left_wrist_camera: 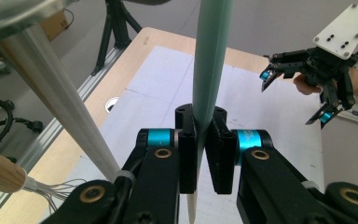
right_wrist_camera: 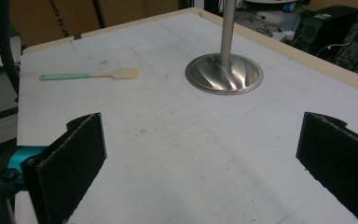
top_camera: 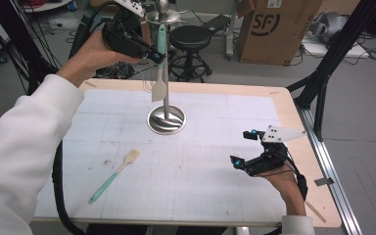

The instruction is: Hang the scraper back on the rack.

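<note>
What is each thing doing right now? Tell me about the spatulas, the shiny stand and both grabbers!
Left hand-held gripper: shut on the raised spatula's handle.
Raised spatula: held upright beside the stand's pole, blade down, off the table.
Second spatula: lying flat on the table, untouched.
Metal stand: upright, base on the table.
Right hand-held gripper: open, holding nothing.

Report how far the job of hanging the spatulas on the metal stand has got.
Nothing looks hung for certain yet. In hand: the left gripper is shut on the mint-green handle of a cream-bladed spatula, held up beside the top of the polished metal stand; whether it is hooked on I cannot tell. Left: the second mint-handled spatula lies on the white gridded mat, and the right gripper is open, holding nothing.
</note>
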The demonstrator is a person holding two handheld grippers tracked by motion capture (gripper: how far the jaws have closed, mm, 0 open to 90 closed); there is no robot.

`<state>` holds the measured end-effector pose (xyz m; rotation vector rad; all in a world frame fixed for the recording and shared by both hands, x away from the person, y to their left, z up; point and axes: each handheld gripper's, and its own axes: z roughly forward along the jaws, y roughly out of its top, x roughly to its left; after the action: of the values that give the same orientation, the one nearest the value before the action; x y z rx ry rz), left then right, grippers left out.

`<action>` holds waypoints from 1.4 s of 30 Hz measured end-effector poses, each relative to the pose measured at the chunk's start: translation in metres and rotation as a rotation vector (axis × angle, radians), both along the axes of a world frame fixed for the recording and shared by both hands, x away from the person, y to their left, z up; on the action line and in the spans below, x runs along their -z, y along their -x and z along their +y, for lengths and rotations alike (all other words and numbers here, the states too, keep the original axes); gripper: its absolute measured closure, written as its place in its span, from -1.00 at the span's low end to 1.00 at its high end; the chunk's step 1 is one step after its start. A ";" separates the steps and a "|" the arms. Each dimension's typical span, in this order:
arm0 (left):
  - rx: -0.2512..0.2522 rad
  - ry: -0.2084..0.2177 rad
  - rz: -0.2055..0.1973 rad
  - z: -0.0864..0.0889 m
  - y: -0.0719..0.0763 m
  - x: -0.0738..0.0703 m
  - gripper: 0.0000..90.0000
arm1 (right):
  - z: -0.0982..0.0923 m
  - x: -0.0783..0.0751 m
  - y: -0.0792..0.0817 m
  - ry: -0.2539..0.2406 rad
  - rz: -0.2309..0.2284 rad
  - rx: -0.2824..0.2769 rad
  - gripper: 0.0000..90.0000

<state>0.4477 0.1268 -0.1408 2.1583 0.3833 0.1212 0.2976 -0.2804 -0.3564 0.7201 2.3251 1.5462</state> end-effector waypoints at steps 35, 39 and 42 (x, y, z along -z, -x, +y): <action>-0.070 -0.039 -0.009 0.006 -0.013 0.013 0.77 | -0.010 0.012 0.006 -0.038 -0.018 0.070 -1.00; -0.071 -0.058 -0.003 0.009 -0.010 0.016 0.44 | -0.012 0.014 0.005 -0.039 -0.009 0.094 -1.00; -0.046 -0.079 -0.005 0.010 -0.006 0.018 0.19 | -0.013 0.015 0.004 -0.031 -0.007 0.116 -1.00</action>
<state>0.4532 0.1369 -0.1587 2.2272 0.4316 0.1704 0.2938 -0.2934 -0.3719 0.8404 2.2164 1.5345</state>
